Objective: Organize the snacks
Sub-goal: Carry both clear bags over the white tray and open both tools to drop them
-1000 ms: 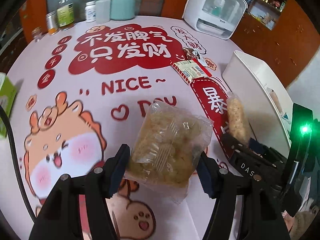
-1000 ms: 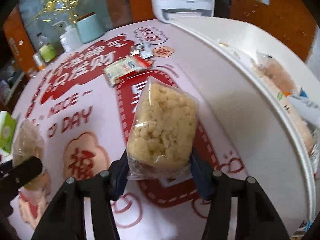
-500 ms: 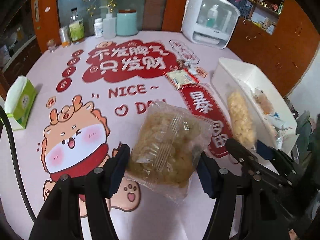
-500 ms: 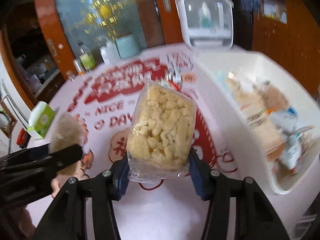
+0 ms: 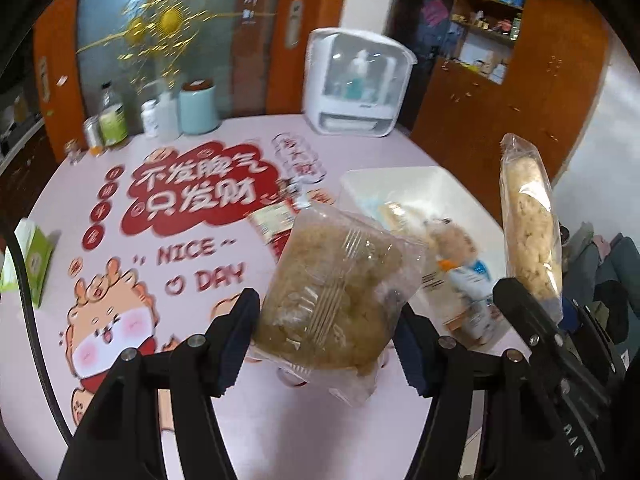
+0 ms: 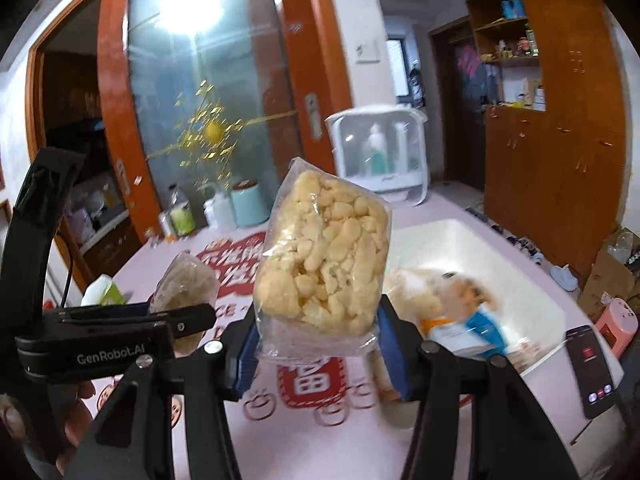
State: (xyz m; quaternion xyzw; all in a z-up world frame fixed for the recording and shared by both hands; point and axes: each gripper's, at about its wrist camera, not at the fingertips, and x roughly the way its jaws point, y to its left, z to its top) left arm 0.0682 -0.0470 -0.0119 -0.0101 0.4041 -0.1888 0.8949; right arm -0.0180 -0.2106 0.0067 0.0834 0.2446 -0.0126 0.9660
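In my left tool (image 5: 326,344) I have a clear packet of brownish crisp snack (image 5: 340,292), its lower end pinched between the two pads at about half their spread and the rest standing up and leaning away from me. In my right tool (image 6: 316,354) I have a second clear packet, pale yellow puffed snack (image 6: 324,264), gripped the same way at its bottom seam with the jaws set a little narrower, and its long axis running up and away from the fingers. Both packets are carried clear of the bench (image 5: 224,396), whose pink printed cover lies well below them. Seen from the left tool, the white bin (image 5: 404,180) sits ahead and to the right on the bench, and it already holds several wrapped snacks; its long side runs away from me. From the right tool the same bin lies just ahead and to the right, directly beyond the yellow packet, so I judge the right hand the nearer of the two and the natural one to drop first. The left packet has to cross to the right, past the right tool, to get over the rim. A red-edged packet (image 5: 272,220) lies flat on the bench beyond the left tool, near the bin's far corner, and I judge it is not yet sorted.
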